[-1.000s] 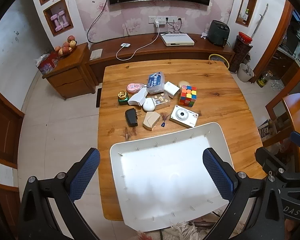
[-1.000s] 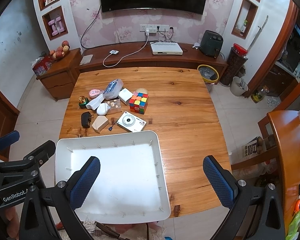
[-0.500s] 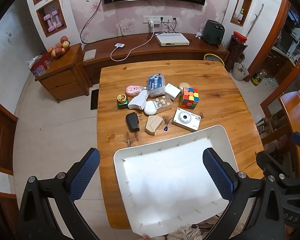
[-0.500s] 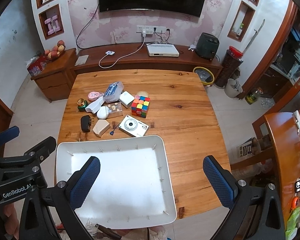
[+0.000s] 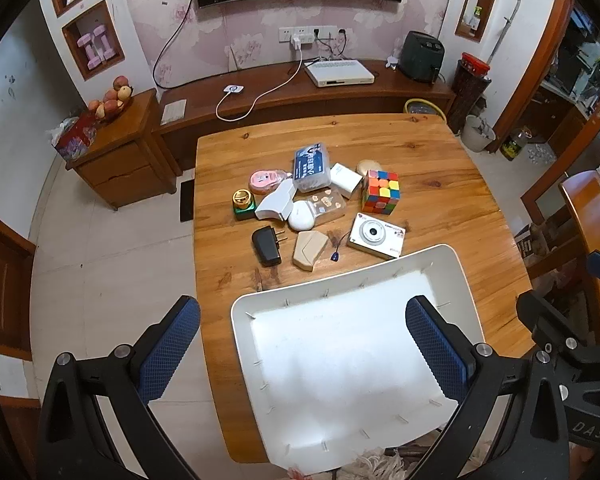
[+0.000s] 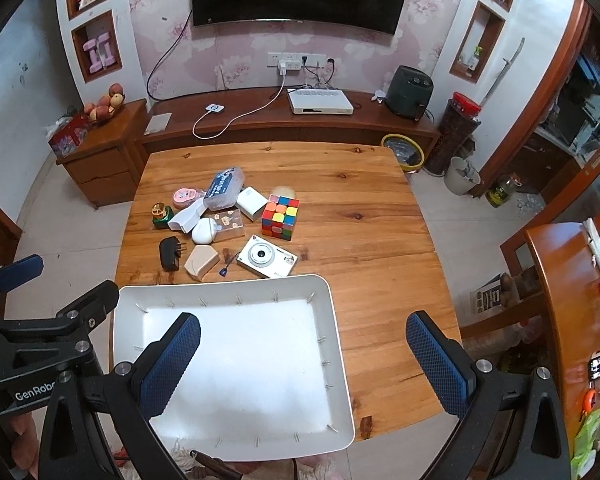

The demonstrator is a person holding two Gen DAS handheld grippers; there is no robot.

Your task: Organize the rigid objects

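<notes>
Your left gripper (image 5: 303,344) is spread wide and holds nothing; its blue pads (image 5: 170,346) hang high above the near left part of the tray (image 5: 456,276). Your right gripper (image 6: 303,360) is just as wide and empty, high over the tray's right rim (image 6: 332,320), one pad over the tray, the other past the table (image 6: 380,240) edge above bare wood.

The tray lies at the near edge of the table and is bare inside. Beyond its far rim sits the cluster to sort. The camera (image 5: 376,236) lies just beside that rim, the tan box (image 5: 309,249) and black plug (image 5: 266,245) to its left. Farther back stand the cube (image 5: 381,192), the white puck (image 5: 301,218), the clear card case (image 5: 328,206), the white wedge (image 5: 276,202), the green jar (image 5: 244,200), the pink tin (image 5: 265,180), the blue-label box (image 5: 311,168) and the white block (image 5: 346,178).

The right half of the table is open wood as far as its right edge, and so is the far strip behind the cluster; the left edge runs close to the jar and plug.

Since a second ago both views have pulled back: the table and tray sit lower and smaller in view. Nothing on the table has shifted.
</notes>
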